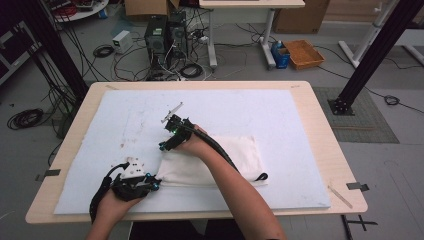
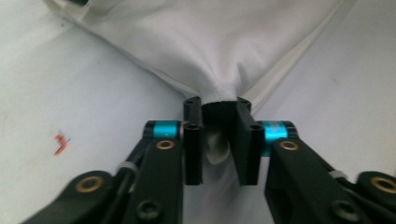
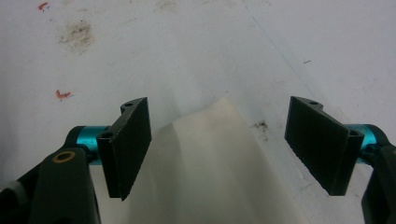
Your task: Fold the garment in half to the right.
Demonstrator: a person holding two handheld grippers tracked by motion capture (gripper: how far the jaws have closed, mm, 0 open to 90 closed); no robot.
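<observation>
A white cloth (image 1: 235, 155) lies folded on the white mat, near its front middle. My left gripper (image 1: 156, 184) is at the cloth's near-left corner. In the left gripper view its pads (image 2: 192, 140) are shut on a bunched corner of the cloth (image 2: 210, 46), which fans out beyond the jaws. My right gripper (image 1: 165, 145) hovers over the cloth's far-left corner. In the right gripper view it (image 3: 219, 116) stands wide open, with a pointed cloth corner (image 3: 210, 172) lying between the jaws and touching neither pad.
The white mat (image 1: 300, 125) covers most of the wooden table (image 1: 325, 150). Brown smudges (image 3: 77, 32) and small orange marks (image 3: 62, 94) dot the mat. On the floor beyond the table stand computer towers (image 1: 165, 32), tangled cables and a cardboard tray (image 1: 303, 53).
</observation>
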